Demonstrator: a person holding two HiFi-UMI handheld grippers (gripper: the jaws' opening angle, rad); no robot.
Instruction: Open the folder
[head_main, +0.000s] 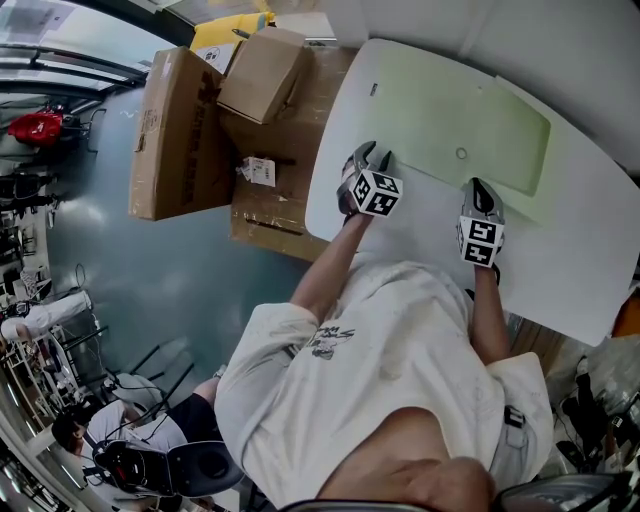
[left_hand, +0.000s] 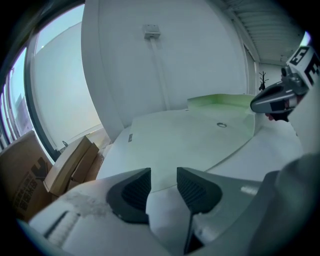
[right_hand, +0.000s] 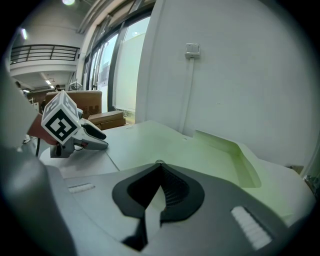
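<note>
Folder (head_main: 450, 125) is pale green, lies flat and closed on the white desk (head_main: 580, 250), with its snap button (head_main: 461, 153) near the middle of the near edge.

Left gripper (head_main: 372, 155): at the folder's near-left corner, forearm stretched forward from the torso, gripper slanted down at the desk. In the left gripper view its jaws (left_hand: 164, 172) stand apart with a narrow gap. The folder's (left_hand: 185, 145) edge runs across just beyond the gap and the pads aren't touching it. Its marker cube (head_main: 378, 193) faces up.

Right gripper (head_main: 483, 190): at the folder's near edge, right of the button, forearm straight out, also slanted down. In the right gripper view the tips (right_hand: 160, 167) meet, so the jaws are closed. The button (right_hand: 159, 162) sits just past the tips. I can't tell whether any of the folder's (right_hand: 200, 155) edge is pinched.

The grippers sit side by side along the near edge, apart from each other. Each shows in the other's view (left one (right_hand: 97, 137), right one (left_hand: 260, 102)).

Around the folder:
- Cardboard boxes (head_main: 180, 130) on the floor, left of the folder past the desk edge, with a smaller box (head_main: 262, 75) on top.
- A white wall behind the folder with a small wall box (left_hand: 151, 31) and a cable running down from it.
- A second person (head_main: 130, 440) seated well away, behind and left.

Nothing lies on top of the folder.
</note>
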